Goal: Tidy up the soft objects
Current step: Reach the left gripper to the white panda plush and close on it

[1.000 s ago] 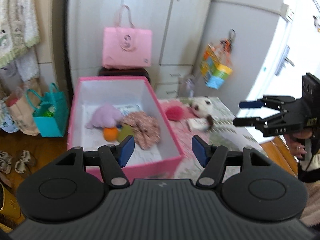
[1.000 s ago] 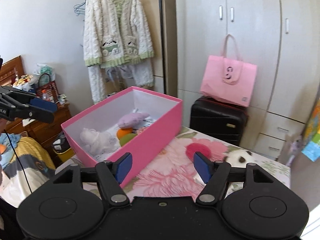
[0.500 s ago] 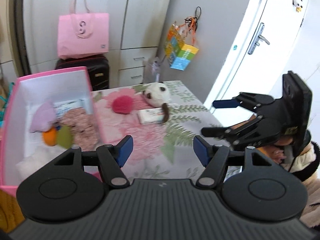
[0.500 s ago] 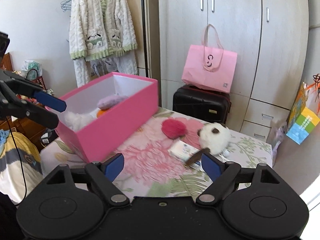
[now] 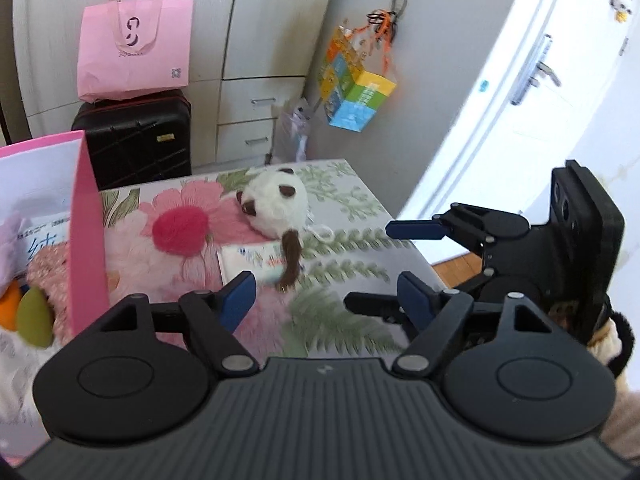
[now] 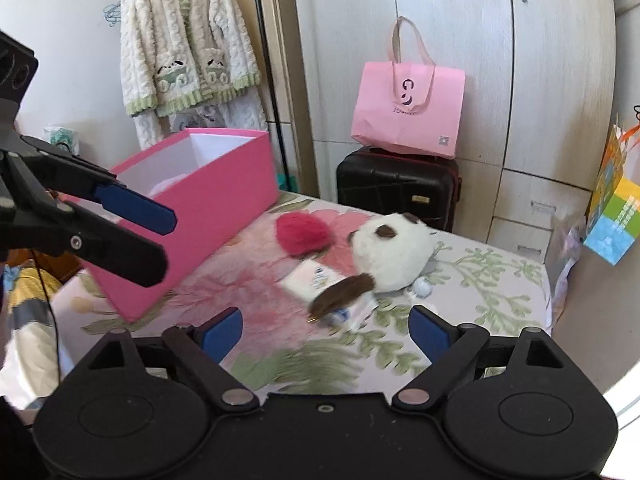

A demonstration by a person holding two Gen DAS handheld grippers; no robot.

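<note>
A white panda plush [image 5: 276, 202] [image 6: 390, 254] with a brown tail lies on the floral table, partly over a white tissue pack [image 5: 256, 258] [image 6: 320, 280]. A red fluffy ball [image 5: 182, 228] [image 6: 302, 232] lies beside it. The pink box [image 5: 86, 236] [image 6: 208, 208] at the left holds several soft toys. My left gripper [image 5: 326, 298] is open and empty, above the table short of the tissue pack. My right gripper [image 6: 326, 330] is open and empty, just short of the panda's tail. Each gripper shows in the other's view.
A pink shopping bag [image 5: 134, 46] sits on a black suitcase [image 5: 136, 140] behind the table. A colourful bag [image 5: 354, 84] hangs on the wardrobe. A white door [image 5: 532, 92] stands at the right. A fluffy cardigan [image 6: 188, 40] hangs on the wall.
Both grippers have swung from the pink box toward the panda plush and moved closer to it. Both stay open and empty.
</note>
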